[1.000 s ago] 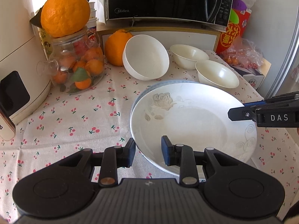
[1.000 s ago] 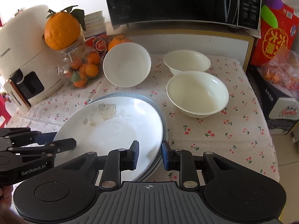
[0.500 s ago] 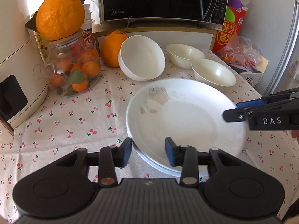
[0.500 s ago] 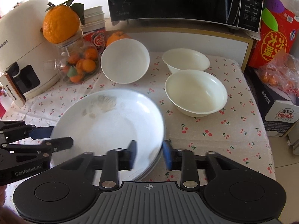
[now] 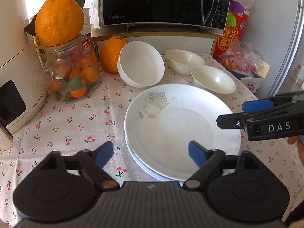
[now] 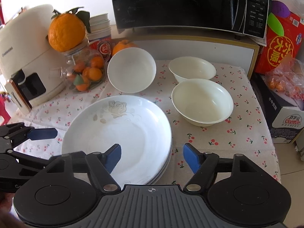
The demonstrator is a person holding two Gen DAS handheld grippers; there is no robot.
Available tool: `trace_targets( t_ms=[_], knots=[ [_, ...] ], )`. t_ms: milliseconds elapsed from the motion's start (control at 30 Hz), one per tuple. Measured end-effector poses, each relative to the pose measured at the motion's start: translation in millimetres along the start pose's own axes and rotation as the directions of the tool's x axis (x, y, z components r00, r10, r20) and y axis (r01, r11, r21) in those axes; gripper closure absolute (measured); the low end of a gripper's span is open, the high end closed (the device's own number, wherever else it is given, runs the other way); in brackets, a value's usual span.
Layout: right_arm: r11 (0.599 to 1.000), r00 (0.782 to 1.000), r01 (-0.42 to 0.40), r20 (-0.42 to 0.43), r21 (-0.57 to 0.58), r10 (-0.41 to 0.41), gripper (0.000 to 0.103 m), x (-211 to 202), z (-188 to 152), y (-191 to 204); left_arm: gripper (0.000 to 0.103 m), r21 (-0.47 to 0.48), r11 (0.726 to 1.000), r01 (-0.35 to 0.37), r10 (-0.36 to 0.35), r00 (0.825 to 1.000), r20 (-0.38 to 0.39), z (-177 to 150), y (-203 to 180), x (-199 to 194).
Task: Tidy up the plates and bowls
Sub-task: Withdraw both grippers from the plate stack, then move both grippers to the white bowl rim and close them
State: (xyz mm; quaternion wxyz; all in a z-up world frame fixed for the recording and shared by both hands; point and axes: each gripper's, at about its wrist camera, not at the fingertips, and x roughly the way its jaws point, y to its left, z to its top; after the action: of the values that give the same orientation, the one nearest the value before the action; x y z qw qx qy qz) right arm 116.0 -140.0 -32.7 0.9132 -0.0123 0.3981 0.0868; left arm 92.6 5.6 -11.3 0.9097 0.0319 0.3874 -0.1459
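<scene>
A stack of white plates sits on the cherry-print cloth, and the top plate has a faint rose pattern. My left gripper straddles its left rim, jaws opening, pads clear of the plate. My right gripper straddles the right rim the same way, jaws opening and not touching. Each gripper's fingers show in the other's view. Behind the stack, a white bowl lies tilted. Two cream bowls stand upright to the right.
A microwave stands on a shelf at the back. At left are a white appliance and a glass jar of oranges with a large orange on top. A red box, a fruit bag and a carton stand beyond the table's right edge.
Both grippers were nearly shut on the top plate's opposite rims. The plate has settled onto the stack and both pairs of jaws have spread wide, letting it go.
</scene>
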Motion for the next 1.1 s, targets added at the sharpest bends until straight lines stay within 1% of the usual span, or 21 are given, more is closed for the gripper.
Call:
trace_targets(
  t_ms=[33,67,233,367,467,633,833,900,933,1000,1033,1067,1100],
  knots=[
    [1.0,1.0,-0.008,0.001,0.01,0.008,0.024,-0.8,1.2,-1.6,0.008,-0.015,1.0,-0.005,0.005,1.0,0.008,1.9,2.0,-1.6],
    [1.0,1.0,-0.014,0.001,0.02,0.014,0.022,-1.2,3.1,-3.2,0.006,-0.027,1.0,-0.012,0.013,1.0,0.014,3.9,4.3,-2.9],
    [0.995,1.0,-0.029,0.008,0.095,0.028,0.014,-3.2,22.5,-6.9,0.0,-0.084,0.994,-0.067,0.069,0.998,0.015,20.0,17.2,-6.8],
    [0.982,0.998,-0.068,0.018,0.177,0.066,0.012,-0.6,48.6,-8.9,0.0,-0.103,0.989,-0.11,0.113,0.993,0.028,38.0,24.5,-5.7],
    [0.979,0.997,-0.074,0.03,0.19,0.069,0.012,6.0,68.3,-7.6,0.0,-0.118,0.984,-0.135,0.14,0.99,0.031,51.1,29.3,0.1],
    [0.972,0.995,-0.094,0.064,0.214,0.082,0.012,25.7,90.8,-14.1,0.0,-0.157,0.977,-0.146,0.158,0.985,0.068,69.6,38.3,14.3],
    [0.938,0.99,-0.131,0.092,0.321,0.107,0.012,59.8,104.5,-39.9,0.001,-0.155,0.98,-0.125,0.145,0.982,0.12,84.2,41.8,41.7],
    [0.915,0.984,-0.172,0.103,0.366,0.144,0.012,70.2,106.1,-47.4,0.003,-0.147,0.983,-0.109,0.129,0.983,0.134,87.8,41.5,52.4],
    [0.897,0.981,-0.194,0.108,0.396,0.164,0.012,75.5,106.6,-51.6,0.006,-0.144,0.984,-0.103,0.122,0.983,0.136,88.6,42.2,56.1],
    [0.864,0.973,-0.23,0.121,0.447,0.196,0.013,85.5,107.1,-58.2,0.013,-0.14,0.986,-0.09,0.109,0.985,0.135,91.4,42.5,67.1],
    [0.853,0.97,-0.242,0.125,0.462,0.207,0.013,89.7,107.3,-60.2,0.018,-0.139,0.987,-0.086,0.104,0.986,0.131,93.0,43.1,72.3],
    [0.845,0.969,-0.246,0.126,0.474,0.212,0.015,94.3,107.7,-61.6,0.024,-0.14,0.987,-0.083,0.101,0.987,0.128,93.7,43.9,76.7],
    [0.842,0.969,-0.246,0.125,0.48,0.211,0.017,98.7,108.0,-62.4,0.026,-0.142,0.987,-0.08,0.098,0.987,0.126,94.0,44.7,80.7]
  ],
)
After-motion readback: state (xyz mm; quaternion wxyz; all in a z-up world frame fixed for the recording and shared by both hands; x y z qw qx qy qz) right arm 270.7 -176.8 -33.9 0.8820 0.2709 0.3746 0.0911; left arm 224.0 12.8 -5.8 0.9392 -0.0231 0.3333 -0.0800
